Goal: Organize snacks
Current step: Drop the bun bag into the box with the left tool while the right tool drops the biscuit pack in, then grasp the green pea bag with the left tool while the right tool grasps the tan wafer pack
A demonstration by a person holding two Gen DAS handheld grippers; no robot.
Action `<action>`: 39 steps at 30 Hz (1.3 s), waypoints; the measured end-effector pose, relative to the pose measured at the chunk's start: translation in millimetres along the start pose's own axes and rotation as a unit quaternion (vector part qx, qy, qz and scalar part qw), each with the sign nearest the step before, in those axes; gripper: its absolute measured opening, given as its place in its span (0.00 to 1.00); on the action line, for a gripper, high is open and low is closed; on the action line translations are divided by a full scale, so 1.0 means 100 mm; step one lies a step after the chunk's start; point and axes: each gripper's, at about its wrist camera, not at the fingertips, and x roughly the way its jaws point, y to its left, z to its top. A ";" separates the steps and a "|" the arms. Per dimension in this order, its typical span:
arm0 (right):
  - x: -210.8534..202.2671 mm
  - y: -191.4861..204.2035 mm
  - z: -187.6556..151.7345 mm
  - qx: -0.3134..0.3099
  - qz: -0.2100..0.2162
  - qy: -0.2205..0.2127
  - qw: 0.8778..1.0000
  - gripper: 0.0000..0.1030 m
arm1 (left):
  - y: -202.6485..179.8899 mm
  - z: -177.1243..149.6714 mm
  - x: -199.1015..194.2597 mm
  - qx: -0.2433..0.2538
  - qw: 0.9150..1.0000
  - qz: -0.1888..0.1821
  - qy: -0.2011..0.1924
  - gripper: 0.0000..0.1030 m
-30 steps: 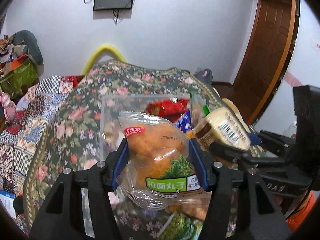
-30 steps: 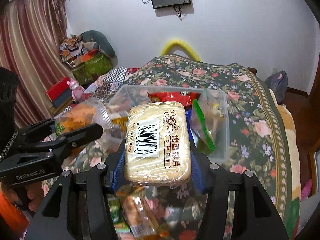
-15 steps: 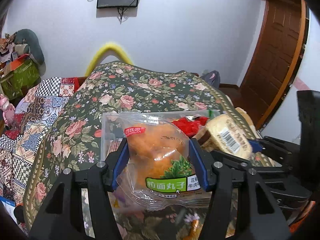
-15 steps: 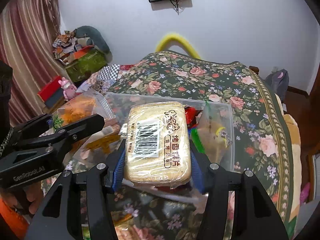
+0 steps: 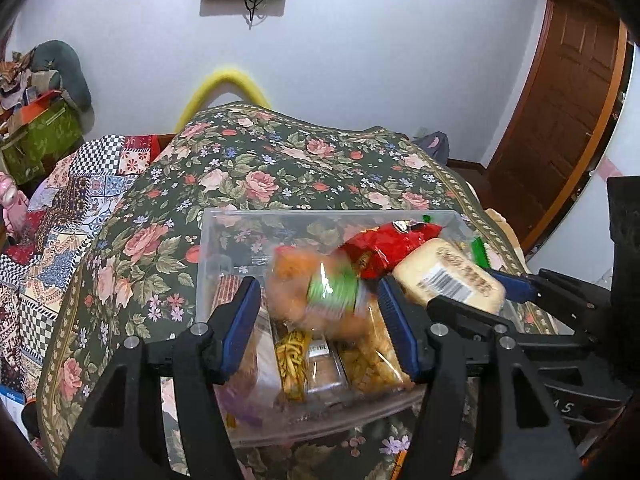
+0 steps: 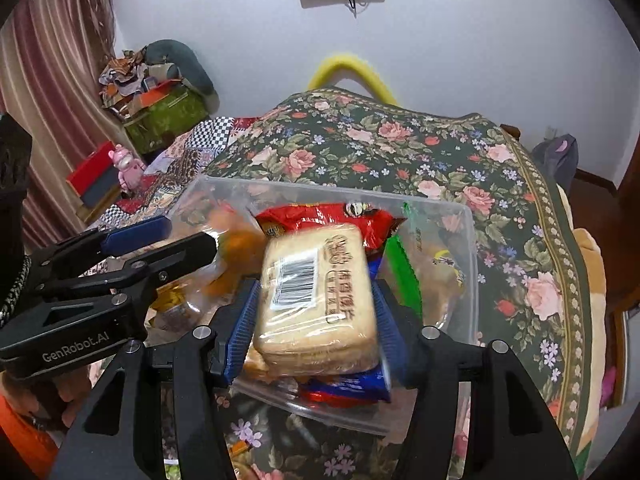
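We hold both hand-held grippers over the bin [image 5: 224, 240]: left hand-held gripper [image 5: 320, 308] spread, orange bag [image 5: 316, 300] loose between its fingers; right hand-held gripper [image 6: 314, 312] pinching the bread [image 6: 316, 296].

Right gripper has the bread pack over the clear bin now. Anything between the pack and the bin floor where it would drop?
Yes. Under the bread pack, held by the right gripper, the clear bin already holds a red snack bag and a blue packet. The pack would land on them, not the floor. No lid is visible.
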 end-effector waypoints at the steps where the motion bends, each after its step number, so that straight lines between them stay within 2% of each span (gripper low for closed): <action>1: -0.04 0.02 0.00 -0.002 -0.001 -0.005 1.000 0.52 | -0.01 0.00 -0.03 0.001 1.000 -0.001 -0.002 0.59; 11: -0.45 0.11 -0.03 -0.015 0.006 -0.037 0.999 0.52 | -0.10 -0.06 -0.51 0.018 1.000 -0.008 -0.024 0.61; 19: -0.71 0.15 -0.31 -0.021 0.013 -0.036 0.999 0.52 | -0.13 -0.31 -0.88 0.032 0.999 -0.010 -0.023 0.66; 25: -0.67 0.15 -0.68 -0.014 0.018 -0.001 1.000 0.52 | -0.09 -0.68 -0.90 0.028 0.999 -0.011 0.015 0.66; 33: -0.31 0.13 -1.25 0.005 0.043 0.082 0.996 0.52 | -0.04 -1.21 -0.71 0.010 0.997 -0.011 0.081 0.66; 39: -0.15 0.24 -1.37 -0.005 0.050 0.101 0.994 0.52 | -0.07 -1.43 -0.66 0.006 0.994 -0.017 0.105 0.66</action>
